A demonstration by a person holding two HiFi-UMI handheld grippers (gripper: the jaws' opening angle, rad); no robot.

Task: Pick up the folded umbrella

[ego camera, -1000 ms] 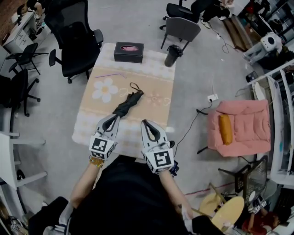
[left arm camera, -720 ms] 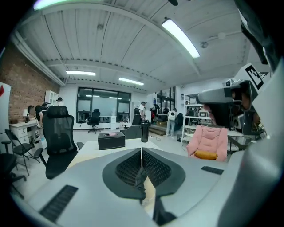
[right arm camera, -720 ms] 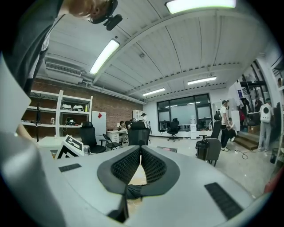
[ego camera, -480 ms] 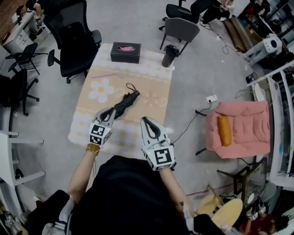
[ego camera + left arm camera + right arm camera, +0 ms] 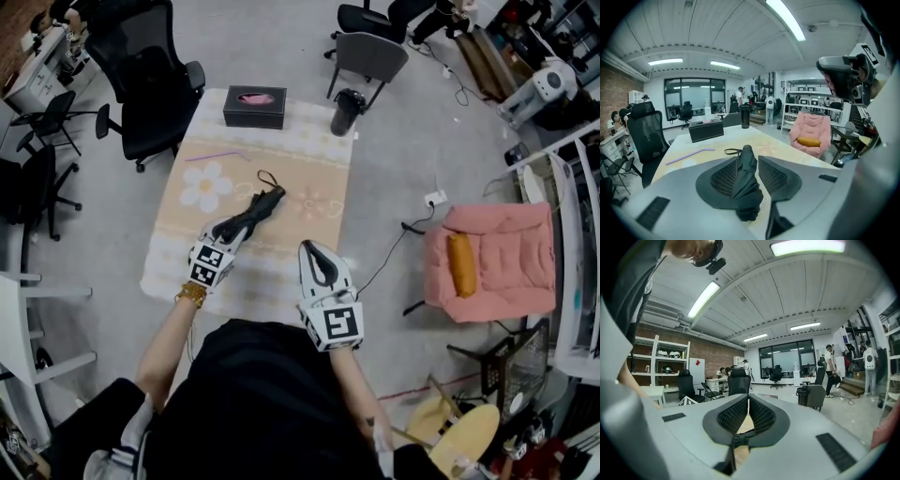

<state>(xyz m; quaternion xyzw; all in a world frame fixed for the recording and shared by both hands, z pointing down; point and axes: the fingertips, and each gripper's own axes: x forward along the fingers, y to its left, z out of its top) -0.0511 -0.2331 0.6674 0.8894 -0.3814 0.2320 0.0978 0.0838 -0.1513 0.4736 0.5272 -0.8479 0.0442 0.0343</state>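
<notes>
Umbrella (image 5: 255, 208) is lying lengthwise between left gripper (image 5: 231, 234) jaws, just opening, not yet clamping; its axis is running far-right. Right gripper (image 5: 312, 248) is idling closed, farther off.

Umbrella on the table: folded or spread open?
Folded: the umbrella is a narrow black bundle flat on the table, strap looped at its far end.

The left claw (image 5: 236, 228) points forward and downward at the end of the stretched bare left forearm (image 5: 169, 337). Its jaws have just been opening and now stand apart, with the folded umbrella (image 5: 747, 187) between them. The right claw (image 5: 310, 247) is nearly level, closer to the body, with jaws together and empty.
</notes>
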